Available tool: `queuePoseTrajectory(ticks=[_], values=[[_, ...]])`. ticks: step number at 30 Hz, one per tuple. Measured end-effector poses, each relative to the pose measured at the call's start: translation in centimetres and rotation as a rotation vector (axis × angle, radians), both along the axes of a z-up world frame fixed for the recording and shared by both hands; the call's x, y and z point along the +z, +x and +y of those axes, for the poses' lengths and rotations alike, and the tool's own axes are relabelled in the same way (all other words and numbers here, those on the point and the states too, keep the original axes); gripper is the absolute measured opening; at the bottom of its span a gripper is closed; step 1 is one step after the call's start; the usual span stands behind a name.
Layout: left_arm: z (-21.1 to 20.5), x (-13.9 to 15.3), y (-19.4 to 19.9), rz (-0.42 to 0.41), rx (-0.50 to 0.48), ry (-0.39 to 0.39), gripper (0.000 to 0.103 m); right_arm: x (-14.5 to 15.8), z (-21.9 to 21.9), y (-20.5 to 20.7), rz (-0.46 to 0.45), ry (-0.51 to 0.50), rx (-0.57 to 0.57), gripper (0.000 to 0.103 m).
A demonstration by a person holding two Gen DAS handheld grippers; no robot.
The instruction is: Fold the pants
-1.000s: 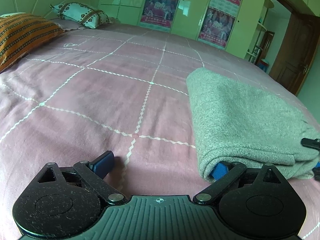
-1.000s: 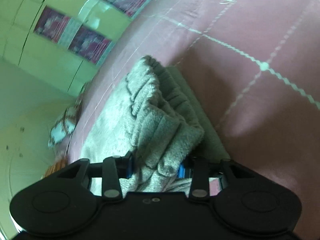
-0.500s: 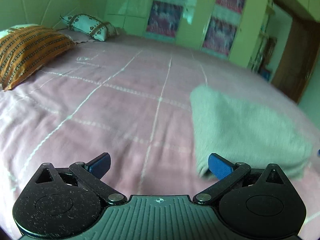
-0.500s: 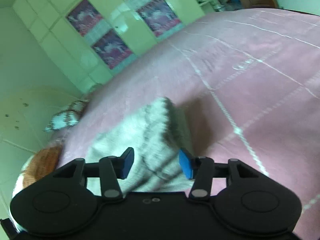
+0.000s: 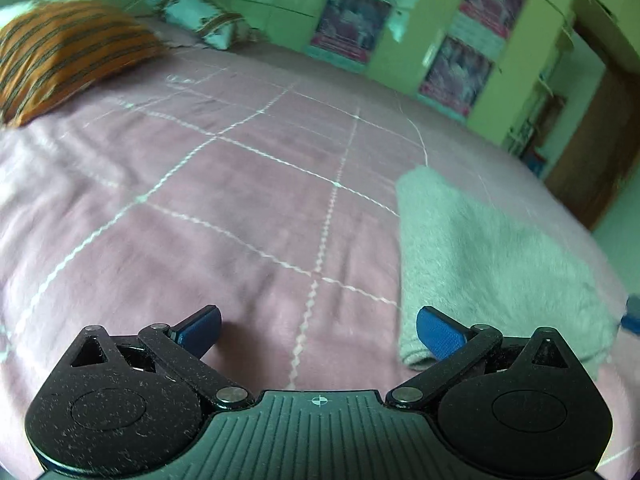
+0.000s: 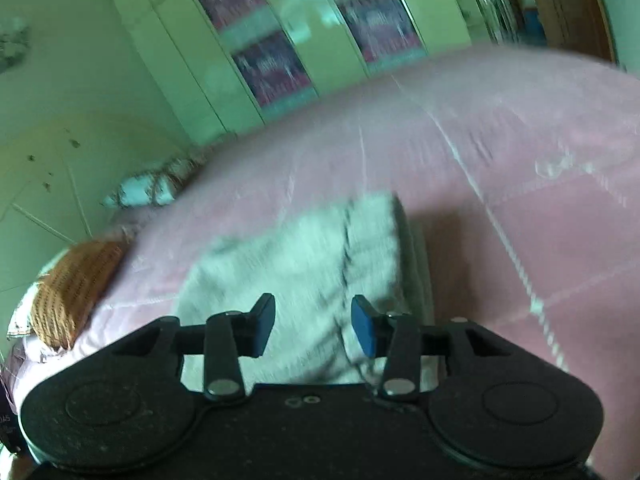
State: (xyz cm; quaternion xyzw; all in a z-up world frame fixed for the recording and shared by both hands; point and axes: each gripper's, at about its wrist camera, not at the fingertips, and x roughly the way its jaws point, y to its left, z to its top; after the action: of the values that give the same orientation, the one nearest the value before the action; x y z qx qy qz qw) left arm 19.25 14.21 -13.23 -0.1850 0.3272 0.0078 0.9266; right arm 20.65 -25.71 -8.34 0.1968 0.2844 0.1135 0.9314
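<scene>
The grey fleece pants [image 5: 488, 248] lie folded into a flat rectangle on the pink bedspread [image 5: 240, 208], at the right of the left wrist view. My left gripper [image 5: 318, 328] is open and empty, its right fingertip over the fold's near left corner. In the right wrist view the folded pants [image 6: 304, 256] lie just ahead of my right gripper [image 6: 314, 320], which is open and empty above them. The bedspread also shows there [image 6: 520, 184].
An orange striped pillow [image 5: 68, 56] and a white patterned pillow [image 5: 200, 24] lie at the bed's head. Green wardrobes with posters [image 5: 456, 64] stand beyond the bed. A brown door [image 5: 592, 152] is at the far right.
Both grippers have let go of the pants and drawn back and up. The right gripper opened off the bunched cloth and the left slid off the fold's corner. The pants lie flat.
</scene>
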Motion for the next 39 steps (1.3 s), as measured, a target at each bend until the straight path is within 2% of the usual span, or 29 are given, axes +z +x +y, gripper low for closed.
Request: queuePoseTrajectory(ticks=[4,6,7,8,10,12,14,16,18,20,21,23,25,28,32,33,35,36,37,39], values=[[-0.5,-0.7,0.6,-0.008,-0.032,-0.035,0.103,-0.5,1.1,0.3,0.011,-0.016,0.032,0.035],[-1.8,-1.7,1.8,0.072,-0.089,0.024,0.103,-1.8,1.5,1.1,0.086,-0.072,0.008,0.034],[-2.3,-1.8,2.1,0.080,-0.110,0.072,0.103,-2.6,1.4,1.5,0.128,-0.075,-0.002,0.032],[-2.2,-1.5,2.2,0.080,-0.104,0.067,0.103,-2.5,1.1,1.4,0.126,-0.050,-0.009,0.031],[-1.2,-0.9,1.6,0.049,-0.074,0.006,0.103,-1.2,0.7,0.7,0.093,0.000,-0.014,0.034],[-0.8,-0.6,0.8,0.037,-0.069,0.005,0.103,0.0,0.3,-0.3,0.039,0.009,-0.029,0.038],[-1.4,-0.9,0.4,0.052,-0.119,0.037,0.103,0.4,-0.4,-0.9,0.023,0.021,-0.049,0.044],[-2.6,-1.5,0.6,0.082,-0.173,0.105,0.103,0.1,-0.8,-1.0,0.030,0.041,-0.059,0.045],[-3.5,-1.4,1.1,0.090,-0.178,0.143,0.103,-0.2,-0.5,-0.8,0.051,0.040,-0.054,0.046],[-4.1,-1.6,2.1,0.142,-0.128,0.223,0.103,-0.8,0.0,-0.4,0.056,0.027,-0.048,0.046],[-4.2,-1.3,2.3,0.138,-0.085,0.252,0.103,-1.0,0.3,-0.1,0.066,0.019,-0.044,0.046],[-3.6,-1.3,1.9,0.127,-0.046,0.212,0.103,-1.2,0.3,0.1,0.076,0.024,-0.051,0.046],[-3.4,-1.4,1.1,0.137,0.005,0.278,0.103,-1.1,-0.1,-0.1,0.073,0.046,-0.063,0.046],[-1.6,-0.9,0.4,0.128,0.034,0.193,0.103,-0.8,-0.9,-0.6,0.063,0.052,-0.070,0.046],[-1.0,-0.6,0.2,0.126,0.012,0.195,0.103,-0.8,-2.0,-1.2,0.069,0.076,-0.080,0.047],[-1.0,-0.5,0.1,0.125,0.006,0.190,0.103,-0.7,-2.2,-1.3,0.069,0.077,-0.081,0.049],[-0.8,-0.3,0.3,0.121,-0.006,0.177,0.103,-0.7,-2.6,-1.8,0.063,0.083,-0.081,0.067],[-0.8,-0.2,0.4,0.117,-0.012,0.174,0.103,-0.7,-2.9,-2.0,0.054,0.091,-0.080,0.071],[-0.9,0.0,0.5,0.111,-0.019,0.175,0.103,-0.6,-3.2,-2.2,0.051,0.096,-0.080,0.074],[-1.5,0.3,0.5,0.105,-0.030,0.180,0.103,-0.7,-3.7,-2.3,0.057,0.096,-0.086,0.073]])
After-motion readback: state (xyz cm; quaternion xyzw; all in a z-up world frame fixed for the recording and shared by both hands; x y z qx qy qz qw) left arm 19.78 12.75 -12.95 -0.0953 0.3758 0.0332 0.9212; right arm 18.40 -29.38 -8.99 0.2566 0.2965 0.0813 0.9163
